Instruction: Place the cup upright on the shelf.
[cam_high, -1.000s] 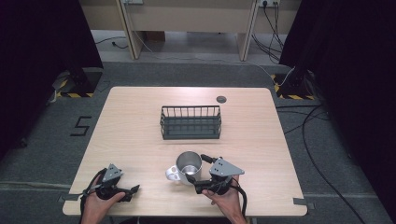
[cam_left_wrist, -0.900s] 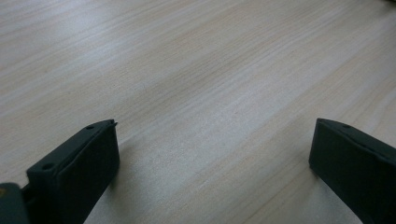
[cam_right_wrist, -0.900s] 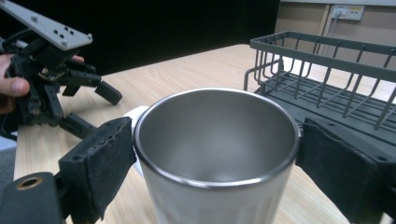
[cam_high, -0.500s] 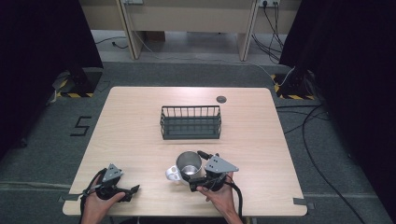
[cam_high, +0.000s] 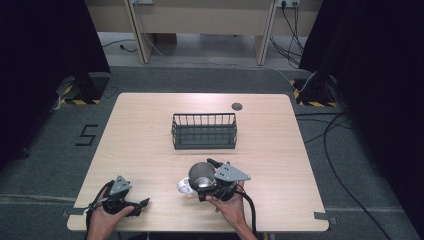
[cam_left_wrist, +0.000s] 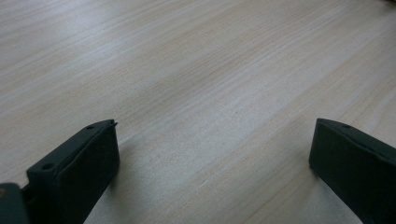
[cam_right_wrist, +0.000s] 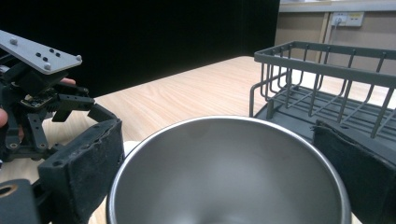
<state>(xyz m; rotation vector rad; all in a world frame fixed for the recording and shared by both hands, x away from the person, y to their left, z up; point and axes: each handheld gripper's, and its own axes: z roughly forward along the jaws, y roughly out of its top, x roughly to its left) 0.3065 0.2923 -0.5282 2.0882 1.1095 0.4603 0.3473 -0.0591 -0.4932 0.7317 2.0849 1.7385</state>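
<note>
This looks like a lab or recording studio. A lone wooden desk (cam_high: 150, 130) stands on grey carpet (cam_high: 60, 165) between black curtains (cam_high: 45, 40). Yellow-black hazard tape (cam_high: 75, 101) marks stand feet, a taped "5" (cam_high: 87, 135) marks the floor, and cables (cam_high: 345, 150) run to wall sockets (cam_high: 285, 3).

The high view looks forward and down from above the near edge of the pale wooden desk (cam_high: 150, 130). The left gripper view skims that bare wood up close. The right gripper view faces the dark wire basket (cam_right_wrist: 336, 88), shared with the high view (cam_high: 204, 131).
</note>
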